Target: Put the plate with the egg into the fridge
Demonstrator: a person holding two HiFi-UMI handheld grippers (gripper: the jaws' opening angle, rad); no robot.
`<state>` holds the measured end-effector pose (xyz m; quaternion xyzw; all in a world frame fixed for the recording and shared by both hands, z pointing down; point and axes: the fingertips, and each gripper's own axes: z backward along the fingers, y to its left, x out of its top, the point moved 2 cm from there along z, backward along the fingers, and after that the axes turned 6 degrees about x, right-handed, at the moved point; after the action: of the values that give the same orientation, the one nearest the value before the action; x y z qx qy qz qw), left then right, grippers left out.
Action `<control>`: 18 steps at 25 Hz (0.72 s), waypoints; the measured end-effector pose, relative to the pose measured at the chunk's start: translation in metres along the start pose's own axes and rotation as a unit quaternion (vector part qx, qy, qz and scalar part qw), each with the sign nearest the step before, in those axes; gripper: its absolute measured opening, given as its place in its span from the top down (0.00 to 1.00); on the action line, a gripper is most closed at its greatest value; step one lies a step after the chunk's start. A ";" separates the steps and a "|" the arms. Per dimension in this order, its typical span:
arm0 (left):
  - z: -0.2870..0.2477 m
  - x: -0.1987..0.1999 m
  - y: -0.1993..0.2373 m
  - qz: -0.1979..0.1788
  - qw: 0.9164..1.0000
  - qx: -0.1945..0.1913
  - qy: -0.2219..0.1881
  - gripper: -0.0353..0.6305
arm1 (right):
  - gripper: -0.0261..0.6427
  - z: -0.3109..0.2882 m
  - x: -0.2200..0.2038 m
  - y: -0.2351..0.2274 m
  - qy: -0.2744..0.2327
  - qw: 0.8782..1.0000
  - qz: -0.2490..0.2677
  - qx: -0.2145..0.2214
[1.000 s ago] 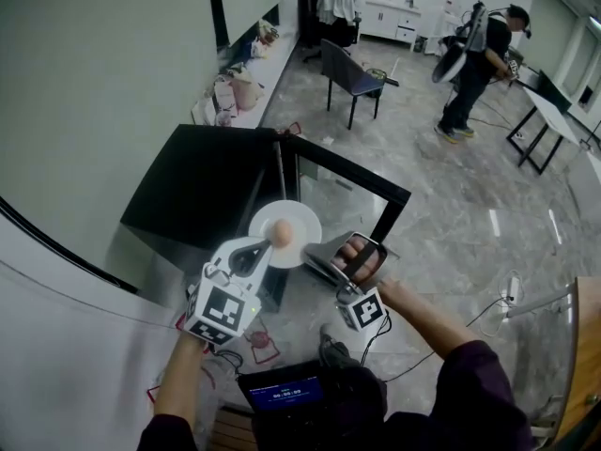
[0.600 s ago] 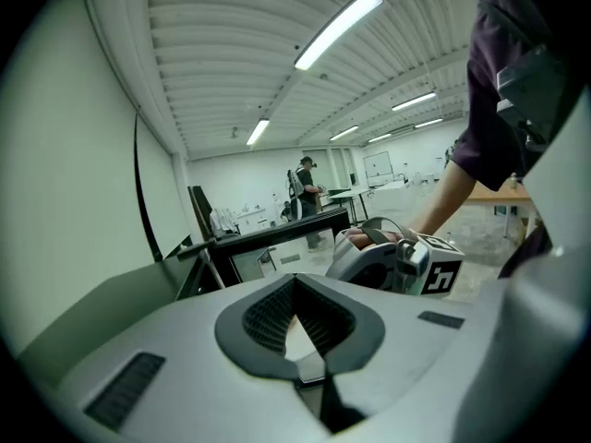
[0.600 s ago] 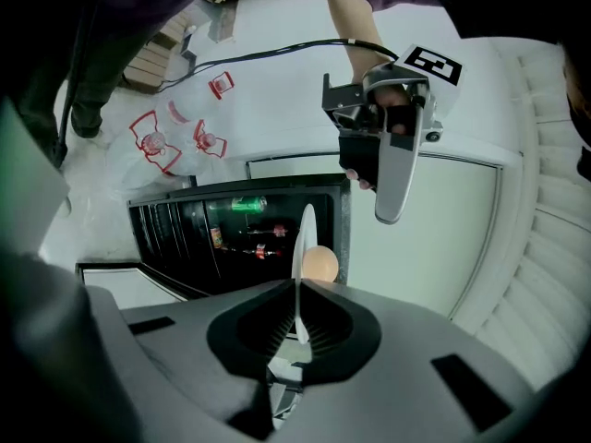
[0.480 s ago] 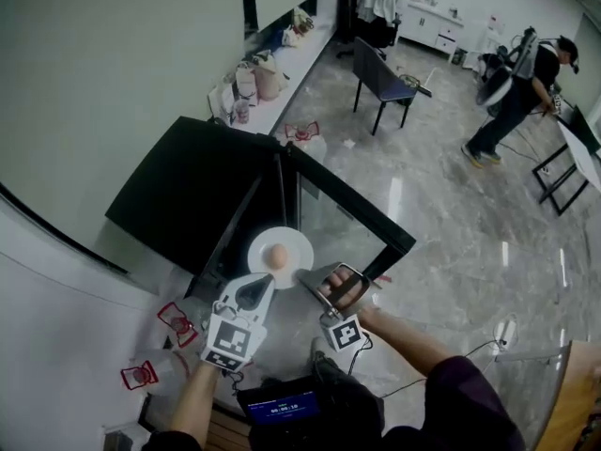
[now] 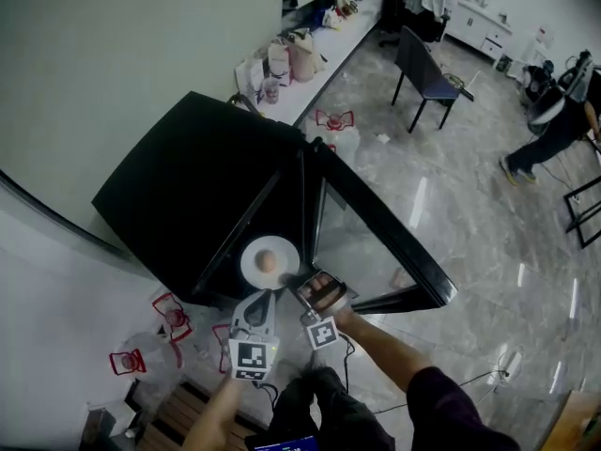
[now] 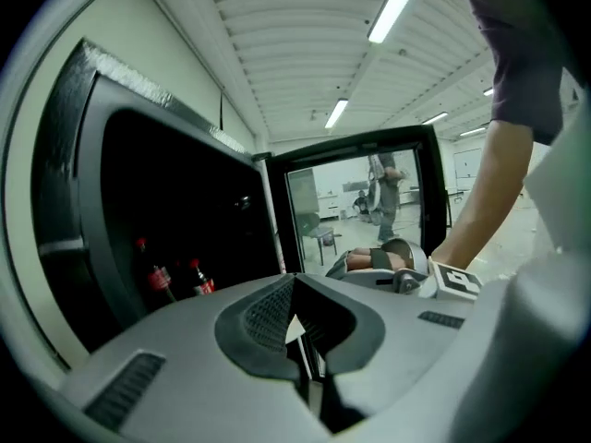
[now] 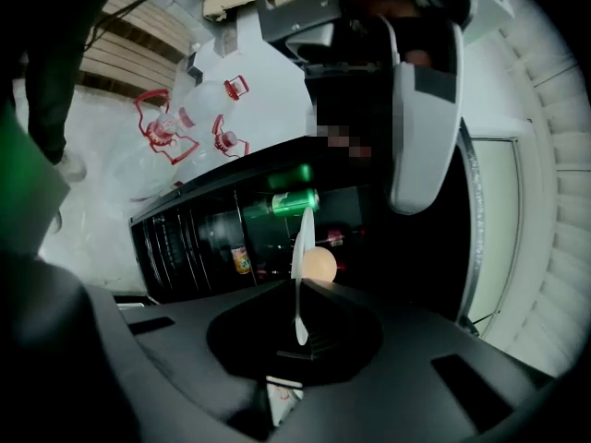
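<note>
Gripping the plate (image 5: 252, 269) with my left tool (image 5: 265, 295) and right tool (image 5: 299, 284), both clamped on its rim, I hold the egg (image 5: 267, 260) below centre frame at the open fridge (image 5: 188, 186); shelving it looks left to do.

The head camera looks steeply down from well above both tongs, the left gripper (image 5: 263, 299) and the right gripper (image 5: 302, 287), with the fridge (image 5: 188, 177) just ahead of them. Each gripper camera sits close behind its own jaws and faces the open fridge; the right one is rolled sideways. All three share the plate (image 5: 249, 252) at the jaw tips and the fridge's dark inside.
</note>
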<state>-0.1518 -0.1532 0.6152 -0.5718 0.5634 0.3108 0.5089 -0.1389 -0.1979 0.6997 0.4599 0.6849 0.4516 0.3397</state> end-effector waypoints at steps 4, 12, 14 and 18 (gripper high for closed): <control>-0.023 -0.044 0.007 0.021 0.999 0.032 0.015 0.93 | 0.93 -0.055 0.000 0.019 -0.021 0.999 0.028 -0.006; -0.052 -0.092 0.012 0.061 0.996 0.058 0.026 0.93 | 0.93 -0.118 -0.001 0.043 -0.058 0.995 0.082 -0.011; -0.057 -0.099 0.012 0.066 0.996 0.060 0.027 0.93 | 0.93 -0.128 0.000 0.049 -0.069 0.993 0.099 -0.003; -0.059 -0.109 0.011 0.076 0.995 0.060 0.032 0.93 | 0.93 -0.138 0.001 0.057 -0.079 0.990 0.113 0.008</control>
<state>-0.1944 -0.1703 0.7313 -0.5049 0.6390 0.2961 0.4991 -0.2423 -0.2297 0.8026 0.5714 0.6032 0.4434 0.3361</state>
